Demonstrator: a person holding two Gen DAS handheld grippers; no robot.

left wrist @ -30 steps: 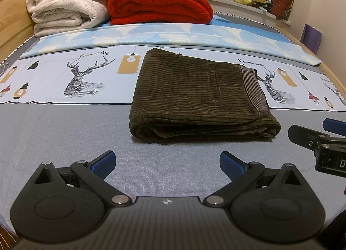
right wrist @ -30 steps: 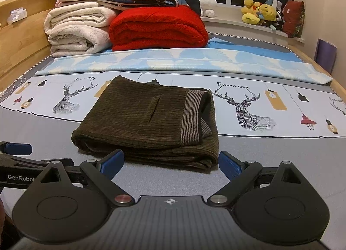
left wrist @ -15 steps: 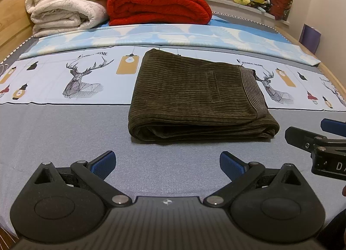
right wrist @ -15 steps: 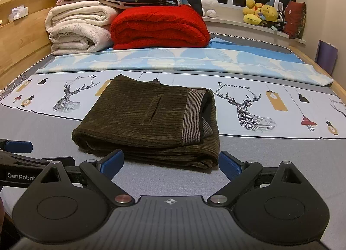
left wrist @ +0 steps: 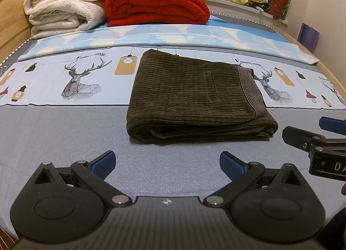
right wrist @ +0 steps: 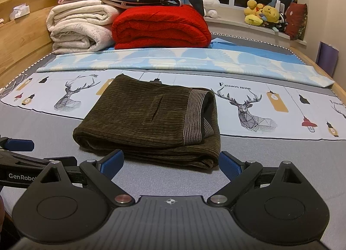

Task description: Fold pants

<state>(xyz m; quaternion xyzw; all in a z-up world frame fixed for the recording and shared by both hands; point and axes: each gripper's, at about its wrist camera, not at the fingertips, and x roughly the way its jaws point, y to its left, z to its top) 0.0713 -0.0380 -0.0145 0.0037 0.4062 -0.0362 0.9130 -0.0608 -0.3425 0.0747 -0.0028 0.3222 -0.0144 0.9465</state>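
Note:
Dark olive corduroy pants (left wrist: pixel 194 96) lie folded into a compact rectangle on the bed, striped waistband on the right; they also show in the right wrist view (right wrist: pixel 151 122). My left gripper (left wrist: pixel 167 162) is open and empty, a short way in front of the fold's near edge. My right gripper (right wrist: pixel 172 162) is open and empty, its blue pads just short of the pants' near edge. The right gripper shows at the right edge of the left wrist view (left wrist: pixel 320 142); the left gripper shows at the left edge of the right wrist view (right wrist: pixel 26 159).
The bed (left wrist: pixel 64 133) has a grey cover and a deer-print sheet (left wrist: pixel 80 77). Folded white blankets (left wrist: pixel 62 8) and a red blanket (left wrist: pixel 155 3) are stacked at the far end. Plush toys (right wrist: pixel 263 14) sit on the window sill. A wooden bed frame (right wrist: pixel 23 38) runs along the left.
Both grippers have drawn back slightly and stayed open. The pants have not moved.

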